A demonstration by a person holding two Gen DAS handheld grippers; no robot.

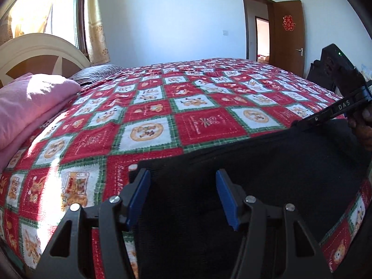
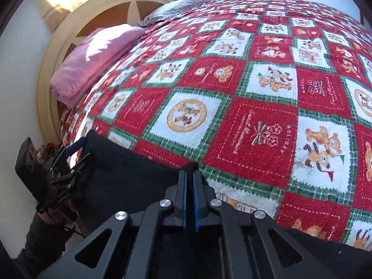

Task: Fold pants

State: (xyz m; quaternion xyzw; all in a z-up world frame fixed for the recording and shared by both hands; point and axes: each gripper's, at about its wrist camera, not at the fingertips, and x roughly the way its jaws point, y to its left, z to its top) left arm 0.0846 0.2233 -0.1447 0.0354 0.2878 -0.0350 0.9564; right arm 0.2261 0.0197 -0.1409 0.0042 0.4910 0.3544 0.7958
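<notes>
While the right gripper [image 2: 190, 174] is pinched on the far edge of the black pants [image 1: 267, 162], the left gripper [image 1: 182, 195] is held spread over their left end; their length runs between the 2 across the bed [image 2: 255, 93].

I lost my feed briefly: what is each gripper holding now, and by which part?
The right gripper is shut on the far edge of the black fabric pants. The left gripper holds nothing: its jaws stand open over the pants.

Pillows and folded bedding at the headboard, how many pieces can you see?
2: a pink folded blanket by the headboard, and a grey striped pillow beyond it near the window. Others may be hidden.
</notes>
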